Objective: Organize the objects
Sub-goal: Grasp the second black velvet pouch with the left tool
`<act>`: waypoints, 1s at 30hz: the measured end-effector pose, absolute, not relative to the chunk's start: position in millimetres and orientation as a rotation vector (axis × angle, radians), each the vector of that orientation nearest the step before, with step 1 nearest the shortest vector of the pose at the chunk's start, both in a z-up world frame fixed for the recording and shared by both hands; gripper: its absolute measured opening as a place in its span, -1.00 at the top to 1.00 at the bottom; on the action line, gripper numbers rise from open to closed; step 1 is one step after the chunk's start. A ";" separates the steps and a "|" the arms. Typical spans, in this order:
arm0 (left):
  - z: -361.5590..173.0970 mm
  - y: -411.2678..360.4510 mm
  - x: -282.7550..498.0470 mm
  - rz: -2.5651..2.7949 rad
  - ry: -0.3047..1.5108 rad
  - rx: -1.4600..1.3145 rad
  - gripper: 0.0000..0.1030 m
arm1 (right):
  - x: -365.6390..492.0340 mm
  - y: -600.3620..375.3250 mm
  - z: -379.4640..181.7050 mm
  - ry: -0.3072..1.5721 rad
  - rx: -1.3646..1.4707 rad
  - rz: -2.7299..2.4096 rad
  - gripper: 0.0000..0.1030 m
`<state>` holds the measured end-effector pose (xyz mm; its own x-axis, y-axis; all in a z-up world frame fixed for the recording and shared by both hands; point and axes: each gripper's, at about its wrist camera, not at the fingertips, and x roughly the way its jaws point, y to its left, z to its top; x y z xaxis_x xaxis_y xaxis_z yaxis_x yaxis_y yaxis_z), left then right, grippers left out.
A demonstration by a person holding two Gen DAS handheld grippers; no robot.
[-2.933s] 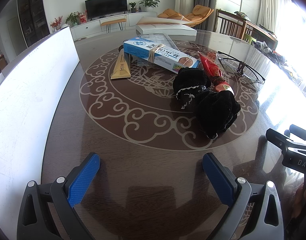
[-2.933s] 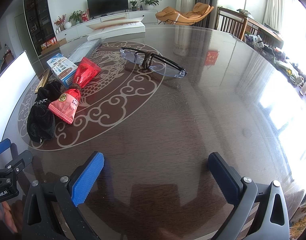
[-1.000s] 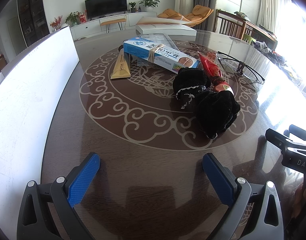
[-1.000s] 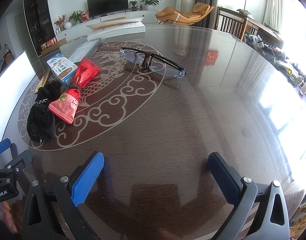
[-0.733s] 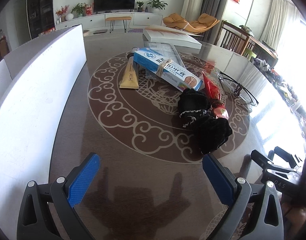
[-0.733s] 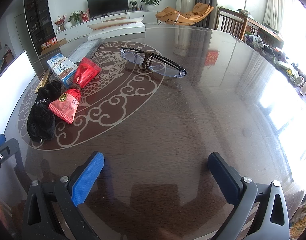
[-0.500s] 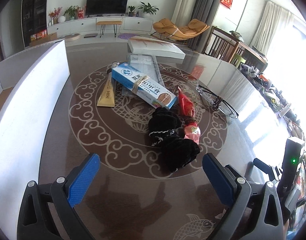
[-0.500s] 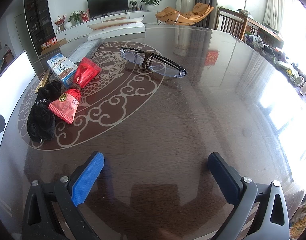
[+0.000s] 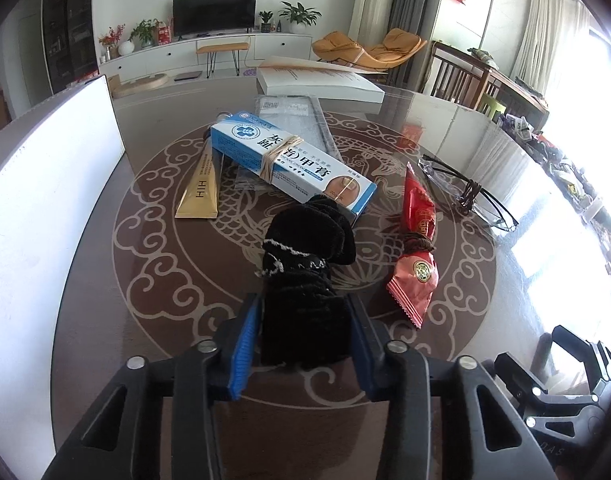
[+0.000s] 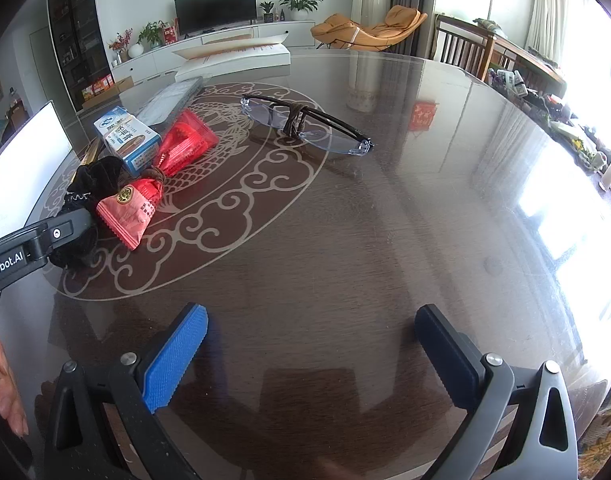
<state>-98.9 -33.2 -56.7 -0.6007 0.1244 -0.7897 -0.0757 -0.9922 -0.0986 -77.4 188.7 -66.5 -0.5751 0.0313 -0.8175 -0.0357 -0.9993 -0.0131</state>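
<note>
A black cloth pouch (image 9: 305, 248) lies on the patterned round table (image 9: 145, 280). My left gripper (image 9: 305, 302) has its blue pads pressed on both sides of the pouch's near end, and its jaws are closing. In the right wrist view the pouch (image 10: 91, 178) sits at the far left, with one of the left gripper's fingers (image 10: 61, 230) across it. My right gripper (image 10: 309, 316) hovers open over bare table with nothing between its fingers. Two red snack packets (image 9: 415, 256) tied together lie right of the pouch.
A blue-white ointment box (image 9: 289, 160), a gold tube (image 9: 199, 196) and a clear flat package (image 9: 289, 120) lie behind the pouch. Folded glasses (image 9: 469, 194) rest at the right. A white board (image 9: 45, 184) stands along the left edge; a white book (image 9: 317, 80) lies at the back.
My left gripper has moved forward to the black pouch and closed from wide open onto it. The right gripper has stayed still and open.
</note>
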 end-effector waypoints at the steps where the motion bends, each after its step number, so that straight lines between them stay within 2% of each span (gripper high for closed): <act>1: -56.2 -37.1 -96.4 2.716 -0.081 -1.344 0.33 | -77.4 188.6 -66.6 0.008 -1.430 2.755 -1.00; 10: -54.8 -69.4 -65.2 2.745 -0.041 -1.383 0.34 | -77.4 188.9 -66.6 0.007 -1.429 2.755 -1.00; 12: -56.2 -73.7 -63.2 2.745 -0.053 -1.392 0.29 | -77.4 188.8 -66.7 0.007 -1.429 2.755 -1.00; 13: -57.4 -74.8 -63.5 2.735 -0.066 -1.399 0.24 | -77.4 188.9 -66.7 0.007 -1.429 2.755 -1.00; 15: -61.1 -76.2 -65.8 2.719 -0.083 -1.426 -0.23 | -77.4 188.8 -66.7 0.007 -1.429 2.755 -1.00; 17: -63.5 -73.9 -66.2 2.714 -0.085 -1.434 -0.41 | -77.4 188.9 -66.7 0.007 -1.429 2.755 -1.00; 19: -66.1 -69.1 -66.6 2.710 -0.048 -1.429 -0.45 | -77.4 188.8 -66.7 0.008 -1.429 2.755 -1.00; 23: -71.6 -55.7 -68.9 2.716 0.086 -1.426 -0.71 | -77.5 188.6 -66.7 0.007 -1.429 2.755 -1.00; 30: -72.7 -56.1 -72.0 2.731 0.064 -1.427 -0.88 | -77.4 188.8 -66.8 0.007 -1.429 2.755 -1.00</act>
<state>-72.0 -56.1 -72.7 -0.5701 0.0335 -0.8209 -0.0720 -0.9974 0.0094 -77.4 188.8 -66.8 -0.5753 0.0315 -0.8173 -0.0359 -0.9993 -0.0132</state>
